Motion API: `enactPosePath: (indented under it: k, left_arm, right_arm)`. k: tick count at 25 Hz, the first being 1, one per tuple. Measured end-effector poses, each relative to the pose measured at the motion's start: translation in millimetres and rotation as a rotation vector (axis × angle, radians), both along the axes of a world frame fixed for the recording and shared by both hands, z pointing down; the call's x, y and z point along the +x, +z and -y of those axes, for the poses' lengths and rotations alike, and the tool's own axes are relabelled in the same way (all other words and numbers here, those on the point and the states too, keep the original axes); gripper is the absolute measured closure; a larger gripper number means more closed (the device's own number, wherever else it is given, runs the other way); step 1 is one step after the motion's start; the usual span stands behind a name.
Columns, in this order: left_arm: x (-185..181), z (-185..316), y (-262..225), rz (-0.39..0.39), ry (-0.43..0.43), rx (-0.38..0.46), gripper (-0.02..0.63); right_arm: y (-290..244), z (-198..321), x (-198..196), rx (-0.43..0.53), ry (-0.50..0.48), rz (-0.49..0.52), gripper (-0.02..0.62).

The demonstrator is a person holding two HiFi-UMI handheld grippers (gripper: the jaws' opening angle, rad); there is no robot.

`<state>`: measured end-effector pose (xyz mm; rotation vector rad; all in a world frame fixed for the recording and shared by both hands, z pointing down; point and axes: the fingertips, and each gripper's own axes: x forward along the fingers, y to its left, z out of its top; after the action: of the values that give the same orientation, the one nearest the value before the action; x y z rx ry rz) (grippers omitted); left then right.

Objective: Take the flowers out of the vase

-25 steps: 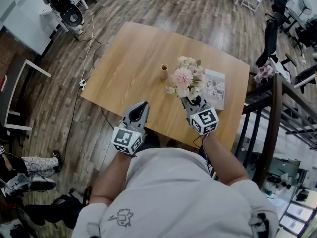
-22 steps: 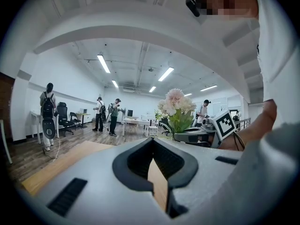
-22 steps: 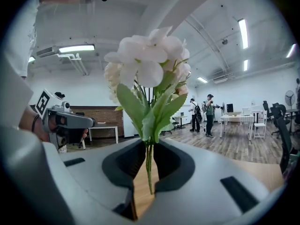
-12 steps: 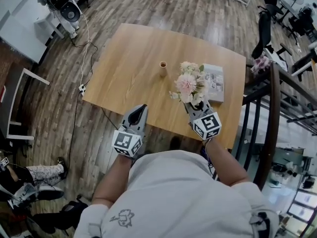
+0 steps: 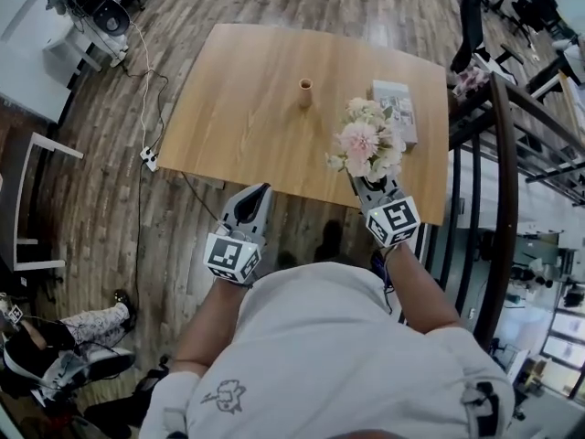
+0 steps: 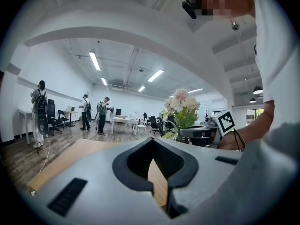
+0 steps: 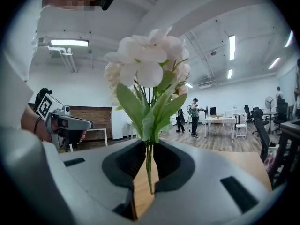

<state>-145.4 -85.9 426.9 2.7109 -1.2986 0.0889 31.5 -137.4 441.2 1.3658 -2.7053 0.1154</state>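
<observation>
On the left, our left tool [image 5: 260, 192] hangs off the near edge of the bench [image 5: 238, 108], over the floor, its jaws together with nothing between them. Farther in, about mid-bench, the small vase [image 5: 305, 92] stands upright, and its mouth looks bare to us: no stem shows in it. To its right and nearer to us are the flowers [image 5: 364, 141], held by our right tool [image 5: 364, 183], whose jaws are clamped on the thin green stems just under the leaves. The stems run upright, crosswise to the line the tool points along, with the blooms on top and a short tail of stem below the pads. What matters now is that the bunch sits well apart from the vase, on its near right, above the near right part of the bench. Only the right hand has it. We judge the removal done, with the bunch yet to be laid on bare wood. At the far right a printed booklet [image 5: 396, 108] lies flat, just beyond the blooms.
</observation>
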Motion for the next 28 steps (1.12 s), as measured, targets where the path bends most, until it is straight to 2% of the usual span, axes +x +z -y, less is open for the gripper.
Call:
enactPosePath:
  k: [10,17,28]
  left_arm:
    - [-4.0,-54.0,8.6,-0.033,0.044,-0.024,0.601]
    - [22.5,-81.1,-5.2,-0.031,0.007,0.011,0.601]
    - [89.1,-137.7,-9.0,-0.03,-0.039,0.019,0.601]
  right_arm:
    - [8.3,-75.3,11.6,-0.025,0.047,-0.015,0.541]
    - [-1.1,-103.9,51.3,-0.003,0.011,-0.013,0.541]
    - [1.8,-167.3,116.0,-0.021,-0.089,-0.018,0.54]
